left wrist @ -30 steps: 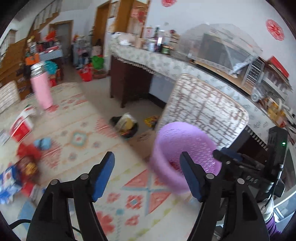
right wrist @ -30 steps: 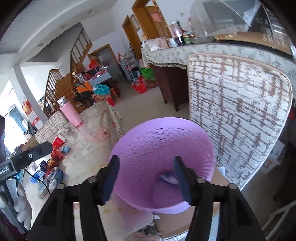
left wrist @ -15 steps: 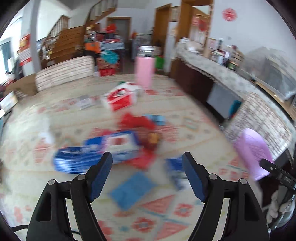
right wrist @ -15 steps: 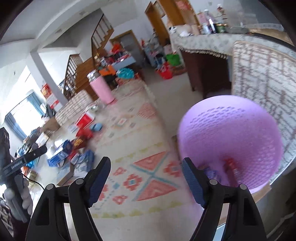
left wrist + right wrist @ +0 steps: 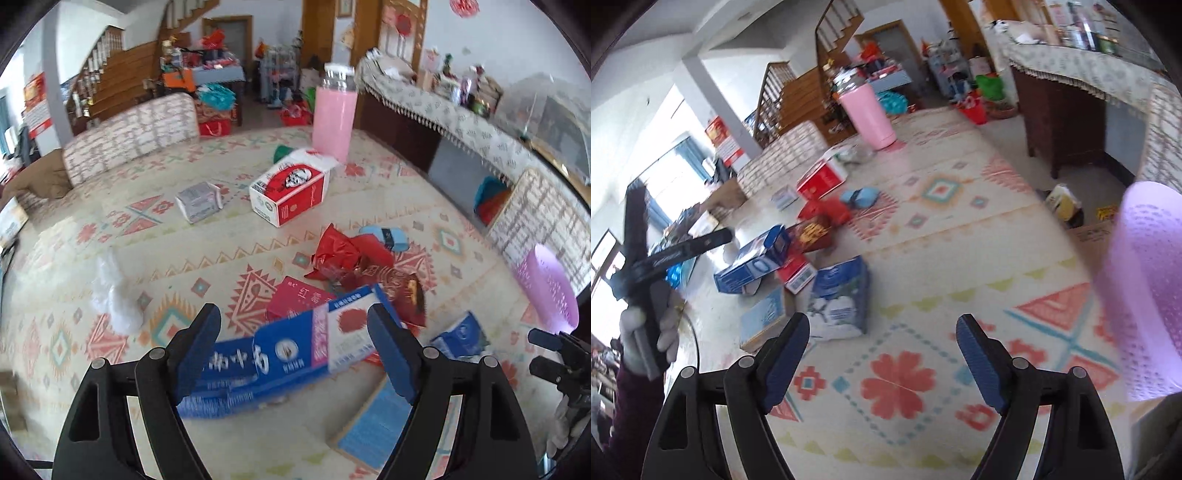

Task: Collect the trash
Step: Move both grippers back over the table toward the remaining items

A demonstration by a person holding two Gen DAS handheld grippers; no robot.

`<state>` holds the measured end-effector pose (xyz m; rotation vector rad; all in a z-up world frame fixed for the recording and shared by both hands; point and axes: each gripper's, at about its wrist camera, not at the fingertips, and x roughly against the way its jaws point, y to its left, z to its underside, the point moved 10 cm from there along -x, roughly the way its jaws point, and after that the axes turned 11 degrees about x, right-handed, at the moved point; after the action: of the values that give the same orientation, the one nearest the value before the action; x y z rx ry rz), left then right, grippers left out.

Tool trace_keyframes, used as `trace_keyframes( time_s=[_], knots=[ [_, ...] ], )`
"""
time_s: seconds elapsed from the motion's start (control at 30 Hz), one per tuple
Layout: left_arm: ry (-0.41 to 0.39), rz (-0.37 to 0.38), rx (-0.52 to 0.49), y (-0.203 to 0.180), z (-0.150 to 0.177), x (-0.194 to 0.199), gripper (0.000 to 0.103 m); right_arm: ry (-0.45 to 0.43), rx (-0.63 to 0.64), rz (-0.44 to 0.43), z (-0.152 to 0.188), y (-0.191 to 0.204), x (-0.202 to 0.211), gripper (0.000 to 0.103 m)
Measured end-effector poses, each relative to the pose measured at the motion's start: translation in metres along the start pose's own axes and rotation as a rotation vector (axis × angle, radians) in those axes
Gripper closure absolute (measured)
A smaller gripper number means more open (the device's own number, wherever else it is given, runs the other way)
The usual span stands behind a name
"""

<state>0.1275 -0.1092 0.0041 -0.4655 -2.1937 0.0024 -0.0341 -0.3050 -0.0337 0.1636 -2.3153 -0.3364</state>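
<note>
Opening tongs: left tongs and right tongs spreading, nothing between either pair
Trash: blue carton and red wrapper scattered on patterned tabletop; purple basket at right edge

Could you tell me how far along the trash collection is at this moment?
Done: nothing that these views can confirm; the inside of the purple basket is not visible. In hand: nothing. The left gripper and right gripper are both empty, jaws opening. Left: nearly everything, including the flattened blue carton, red wrapper, red-and-white box and blue-and-white bag on the patterned tabletop.
</note>
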Motion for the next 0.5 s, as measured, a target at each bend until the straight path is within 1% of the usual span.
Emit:
trace_keyframes(
  time_s=[0.07,0.13,0.23,0.27,0.37,0.5],
  knots=[
    [0.029,0.024,-0.003,-0.001,-0.003,-0.01,0.023,0.02,0.007,-0.013,0.0,0.008,-0.012,0.016],
    [0.075,0.063,0.007,0.0,-0.002,-0.021,0.023,0.037,0.01,-0.02,-0.001,0.013,-0.023,0.016],
    [0.174,0.158,0.028,-0.005,0.011,-0.032,0.023,0.065,0.009,-0.035,-0.002,0.02,-0.038,0.015],
    [0.19,0.181,0.027,-0.008,0.017,-0.031,0.023,0.074,0.009,-0.041,-0.003,0.022,-0.043,0.015],
    [0.193,0.2,-0.014,-0.017,0.031,-0.024,0.022,0.087,0.026,-0.042,-0.005,0.028,-0.055,0.015],
    [0.171,0.176,-0.105,-0.03,0.05,-0.012,0.021,0.1,0.047,-0.027,-0.006,0.033,-0.067,0.014]
  ],
)
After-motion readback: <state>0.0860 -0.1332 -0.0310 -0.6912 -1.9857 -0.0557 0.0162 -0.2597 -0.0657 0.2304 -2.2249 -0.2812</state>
